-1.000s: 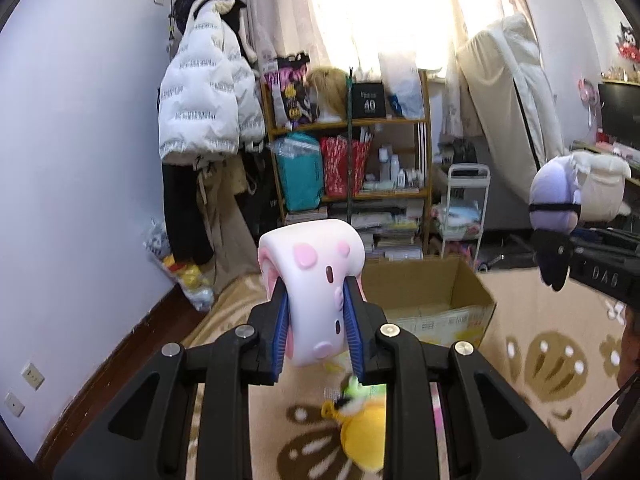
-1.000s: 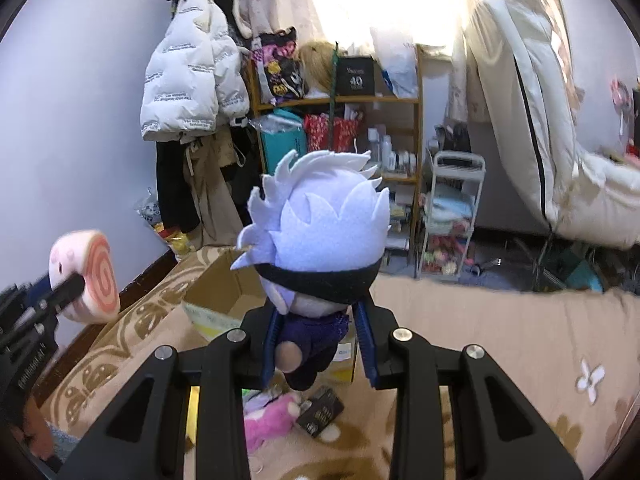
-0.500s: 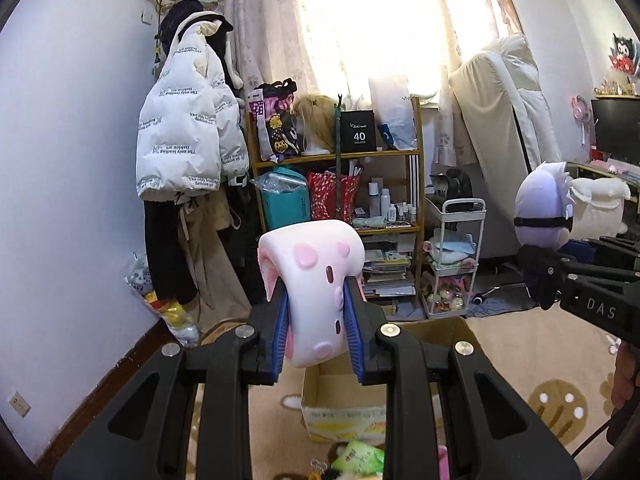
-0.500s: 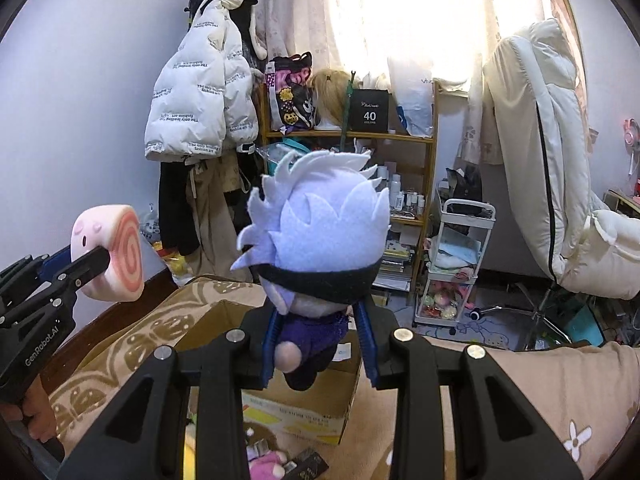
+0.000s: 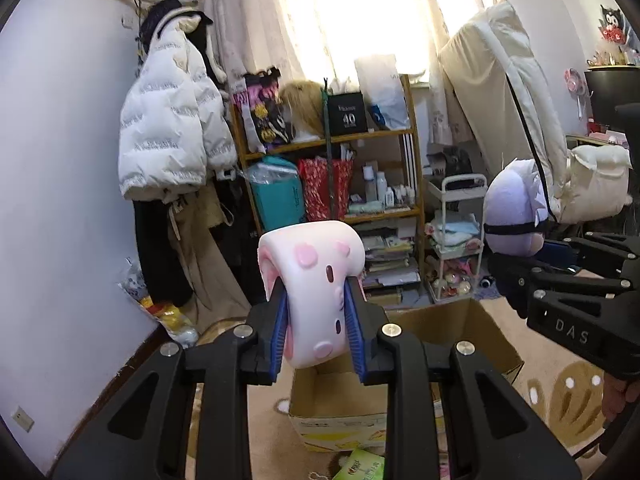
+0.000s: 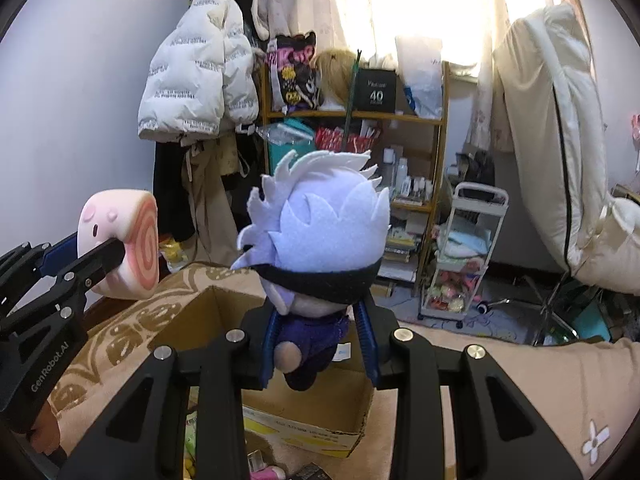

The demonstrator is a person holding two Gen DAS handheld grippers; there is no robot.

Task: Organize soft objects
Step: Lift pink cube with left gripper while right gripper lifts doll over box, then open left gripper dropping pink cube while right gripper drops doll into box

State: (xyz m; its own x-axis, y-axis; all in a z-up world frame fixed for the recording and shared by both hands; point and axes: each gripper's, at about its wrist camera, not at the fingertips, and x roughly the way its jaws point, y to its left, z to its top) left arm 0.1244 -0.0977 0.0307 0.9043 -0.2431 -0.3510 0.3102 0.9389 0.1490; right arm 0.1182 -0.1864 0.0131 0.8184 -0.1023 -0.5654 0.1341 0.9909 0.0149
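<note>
1. At your eleven o'clock, a white quilted puffer jacket (image 5: 172, 132) hangs on the lilac wall.
2. At twelve o'clock you face a wooden open shelf unit (image 5: 340, 184), crowded with bags, bottles and books.
3. Just beside it, towards one o'clock, stands a small white wheeled cart (image 5: 456, 240).
4. At two o'clock, a cream folded mattress (image 5: 500, 96) leans by the bright curtained window (image 5: 352, 12).
</note>
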